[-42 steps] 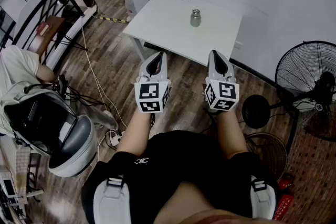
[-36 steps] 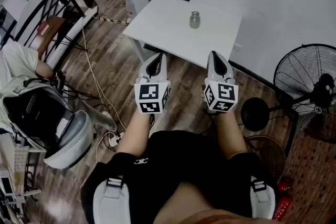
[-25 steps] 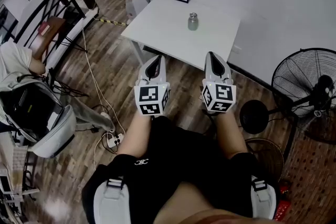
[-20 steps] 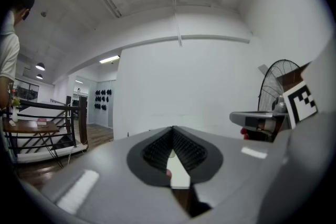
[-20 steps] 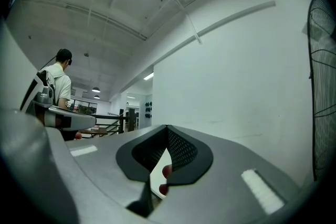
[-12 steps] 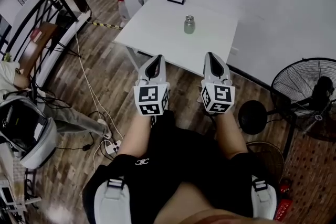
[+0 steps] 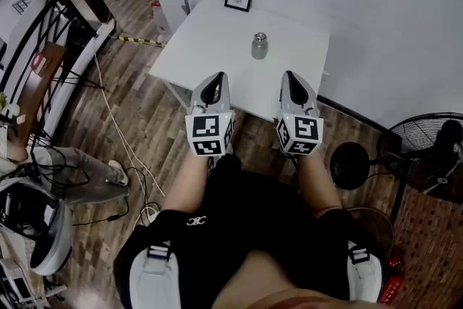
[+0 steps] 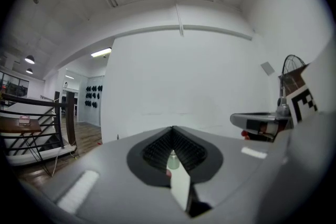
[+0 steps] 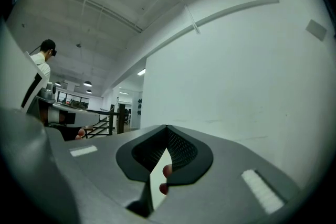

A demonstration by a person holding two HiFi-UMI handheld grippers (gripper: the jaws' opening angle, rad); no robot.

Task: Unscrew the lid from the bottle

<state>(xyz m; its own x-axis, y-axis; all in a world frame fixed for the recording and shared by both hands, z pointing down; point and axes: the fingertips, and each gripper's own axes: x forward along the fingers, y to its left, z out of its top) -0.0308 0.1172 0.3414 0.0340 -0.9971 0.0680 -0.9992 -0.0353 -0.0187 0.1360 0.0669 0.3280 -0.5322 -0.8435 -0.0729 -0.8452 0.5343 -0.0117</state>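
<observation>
A small grey-green bottle (image 7: 260, 45) with a metal lid stands upright near the middle of the white table (image 7: 210, 47). Both grippers hover side by side short of the table's near edge, well apart from the bottle. My left gripper (image 7: 215, 78) is shut with nothing in it, and so is my right gripper (image 7: 290, 76). In the left gripper view the closed jaws (image 8: 173, 129) point at the white wall, and the bottle (image 8: 172, 161) shows tiny through the gap below them. The right gripper view has the shut jaws (image 9: 167, 127) and no bottle.
A small framed picture (image 7: 238, 0) stands at the table's far edge. A standing fan (image 7: 432, 159) and a round black stool (image 7: 349, 165) are on the right. Cables (image 7: 119, 134), a black railing (image 7: 43, 40) and a person's legs (image 7: 76, 170) lie to the left on the wooden floor.
The table and bottle have drawn nearer to the grippers, which keep their side-by-side pose and stay shut. The things at the left have slid down and out of the frame.
</observation>
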